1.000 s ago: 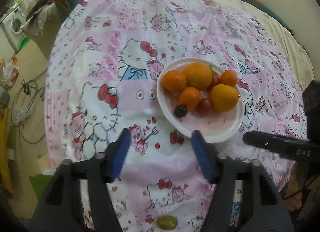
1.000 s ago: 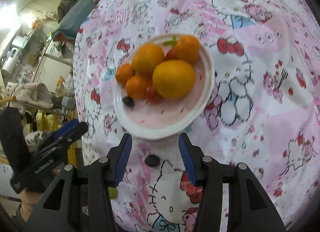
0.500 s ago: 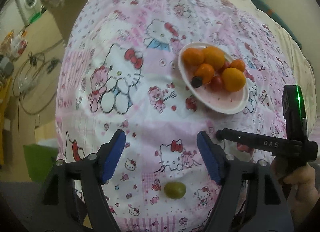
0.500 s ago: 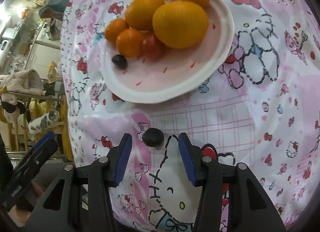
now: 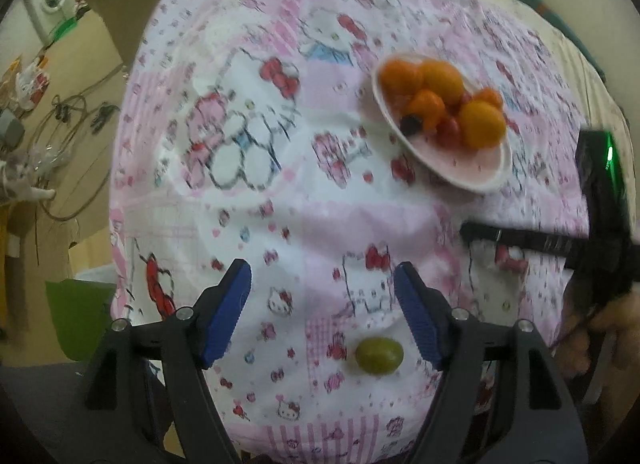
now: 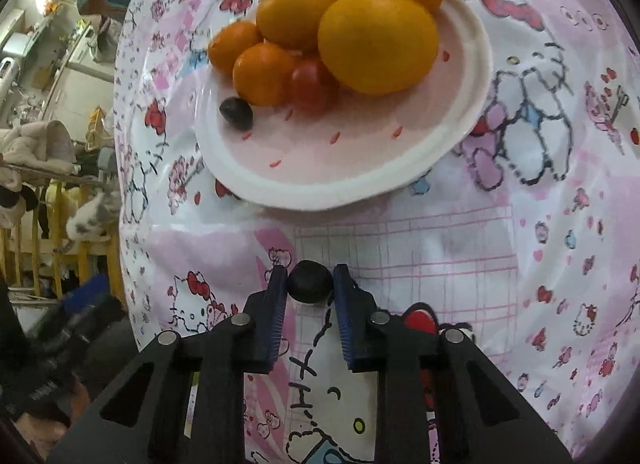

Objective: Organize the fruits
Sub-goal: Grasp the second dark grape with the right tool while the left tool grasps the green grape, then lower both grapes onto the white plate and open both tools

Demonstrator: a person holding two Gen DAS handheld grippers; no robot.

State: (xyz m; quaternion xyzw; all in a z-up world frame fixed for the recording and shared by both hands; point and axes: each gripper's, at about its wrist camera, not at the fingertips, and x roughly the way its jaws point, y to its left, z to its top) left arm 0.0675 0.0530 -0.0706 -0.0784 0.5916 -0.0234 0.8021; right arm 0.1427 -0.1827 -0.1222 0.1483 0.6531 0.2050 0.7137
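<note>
Our right gripper (image 6: 309, 278) pinches a small round dark grape (image 6: 309, 281); our left gripper (image 5: 322, 286) gapes above an oval green grape (image 5: 379, 355) lying crosswise.

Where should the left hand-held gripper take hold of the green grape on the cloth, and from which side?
Grip the green grape across its short middle, coming from above. It lies loose on the cloth, long axis sideways, nearer the right finger of the open left hand-held gripper, so centre it first.

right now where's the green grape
In the left wrist view, the green grape lies on the patterned cloth between the open left claw's fingers, nearer the right-hand one, well short of the plate.
</note>
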